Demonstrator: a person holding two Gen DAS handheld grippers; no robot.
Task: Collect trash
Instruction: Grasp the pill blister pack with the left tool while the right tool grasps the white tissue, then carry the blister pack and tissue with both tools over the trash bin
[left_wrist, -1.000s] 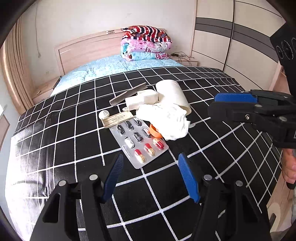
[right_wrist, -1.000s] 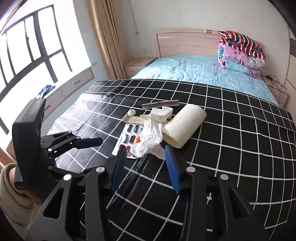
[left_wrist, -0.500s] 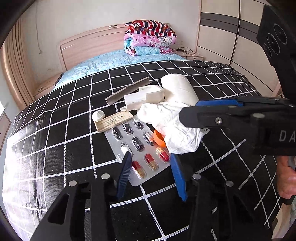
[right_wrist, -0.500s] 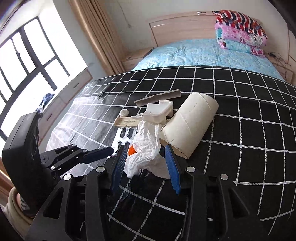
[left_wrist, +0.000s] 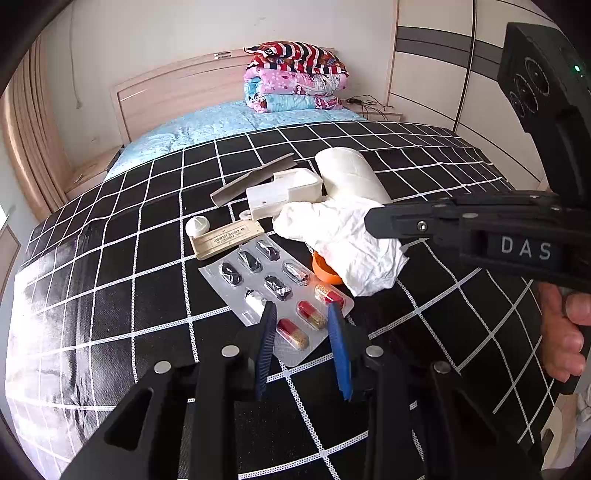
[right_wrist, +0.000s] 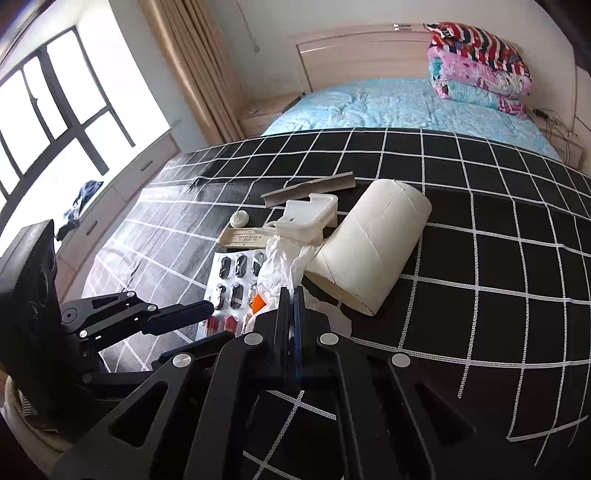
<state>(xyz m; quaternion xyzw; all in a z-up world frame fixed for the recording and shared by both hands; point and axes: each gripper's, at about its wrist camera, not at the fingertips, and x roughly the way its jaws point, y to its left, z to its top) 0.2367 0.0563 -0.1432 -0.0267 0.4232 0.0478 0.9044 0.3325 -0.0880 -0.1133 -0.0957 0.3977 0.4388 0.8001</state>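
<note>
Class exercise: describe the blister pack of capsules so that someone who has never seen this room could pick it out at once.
On the black quilt with a white grid lies a small heap of litter. At its near edge, straddled by the left gripper, is the flat silver foil blister pack. Unlike the crumpled white tissue and cream cardboard tube beside it, it holds red-and-yellow capsules.

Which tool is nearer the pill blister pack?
Left. The left tool straddles the near end of the pill blister pack, fingers open on either side. The right tool sits beside the pack, shut on the crumpled white tissue.
</note>
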